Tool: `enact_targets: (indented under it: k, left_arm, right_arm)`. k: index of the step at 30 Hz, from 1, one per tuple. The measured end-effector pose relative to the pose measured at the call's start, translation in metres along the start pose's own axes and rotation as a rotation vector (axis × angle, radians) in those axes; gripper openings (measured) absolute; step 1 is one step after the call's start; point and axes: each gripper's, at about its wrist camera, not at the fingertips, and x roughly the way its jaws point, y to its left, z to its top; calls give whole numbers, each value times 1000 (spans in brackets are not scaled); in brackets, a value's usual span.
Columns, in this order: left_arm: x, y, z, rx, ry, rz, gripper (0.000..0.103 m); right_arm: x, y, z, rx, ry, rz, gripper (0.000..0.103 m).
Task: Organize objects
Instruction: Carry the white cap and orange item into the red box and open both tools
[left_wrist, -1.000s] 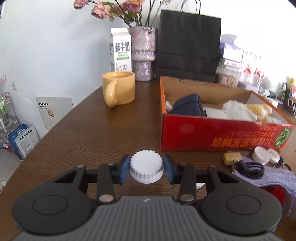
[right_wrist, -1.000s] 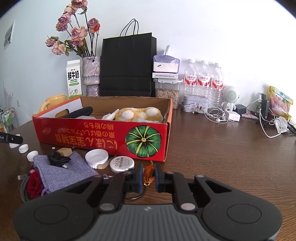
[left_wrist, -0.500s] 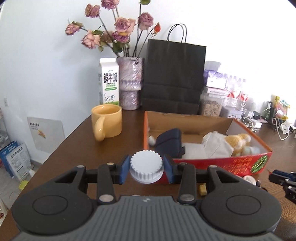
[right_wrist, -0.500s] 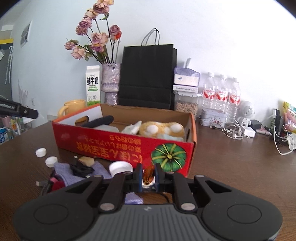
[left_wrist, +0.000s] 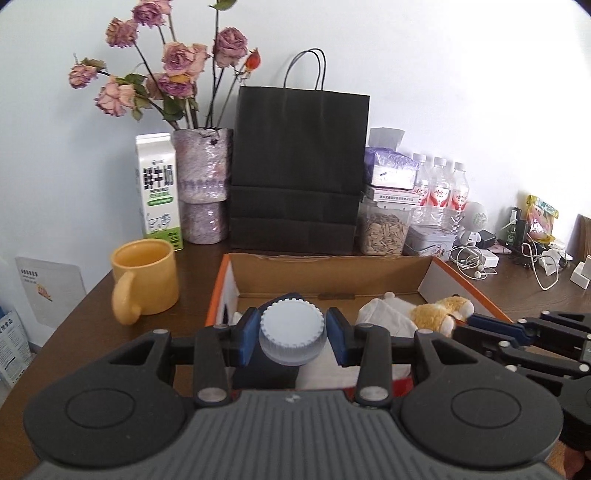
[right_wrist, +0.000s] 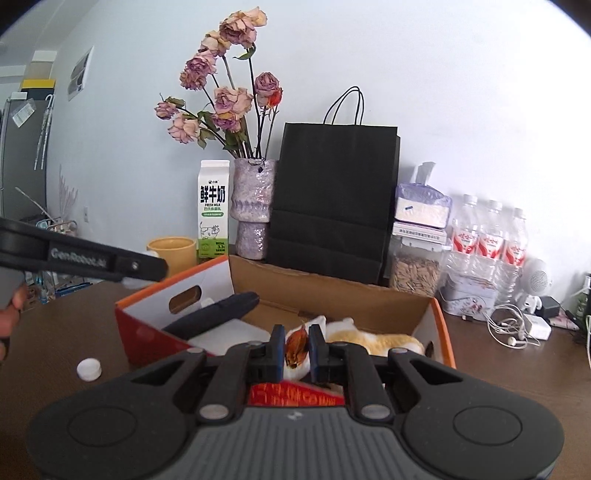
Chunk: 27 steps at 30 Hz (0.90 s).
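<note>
Holding both grippers over the cardboard box (left_wrist: 391, 271), we are working left to right across the wooden table (left_wrist: 92, 310). At the far left we are seeing a yellow mug (left_wrist: 146, 277) standing upright on the table, with a milk carton (left_wrist: 159, 192) and a purple vase (left_wrist: 203, 184) of dried roses behind it. A black paper bag (left_wrist: 299, 170) is standing against the wall behind the box.

Our left gripper (left_wrist: 292, 334) is clamping a white ribbed cap (left_wrist: 292, 336) between its 2 blue pads (left_wrist: 246, 334), and the cap is hanging above the near left part of the open box, over a dark blue item (left_wrist: 271, 369) lying inside. To the right of that, white cloth (left_wrist: 388, 317) and a yellow plush toy (left_wrist: 439, 312) are lying in the box.

In the right wrist view, our right gripper (right_wrist: 297, 345) is pinching a small orange-brown object (right_wrist: 297, 345) that we cannot identify, its pads nearly together, above the near wall of the box and beside the plush toy. A small white cap (right_wrist: 89, 368) is lying on the table to the left of the box. Farther right, 3 water bottles (right_wrist: 487, 240) are standing by the wall, and white earphones (right_wrist: 511, 328) are lying on the table.
</note>
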Motion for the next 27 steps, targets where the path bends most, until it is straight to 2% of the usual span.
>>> enact_targets:
  k: [6,9,12,22,26,27]
  left_arm:
    - [45,-8,14,3,7,-18,41]
    - [66,-3,20,-38,16,5,41]
    - [78,-1,20,-27,23,20,41]
    - [78,-6,12,14,20,29,41]
    - [77,-8,10,19,20,32,41]
    - [77,-8,10,19,19,34,47]
  right_arm:
    - [44,-2,16,3,-5,23,12]
    - [61,-4,17,16,-19,34,12]
    - [68,-9,9,19,-11,40,12]
    - [72,-8,0,14,19,58,12]
    - [73,-8,-1,23,22,41,13]
    - [74,-8,-1,26,27,35,14]
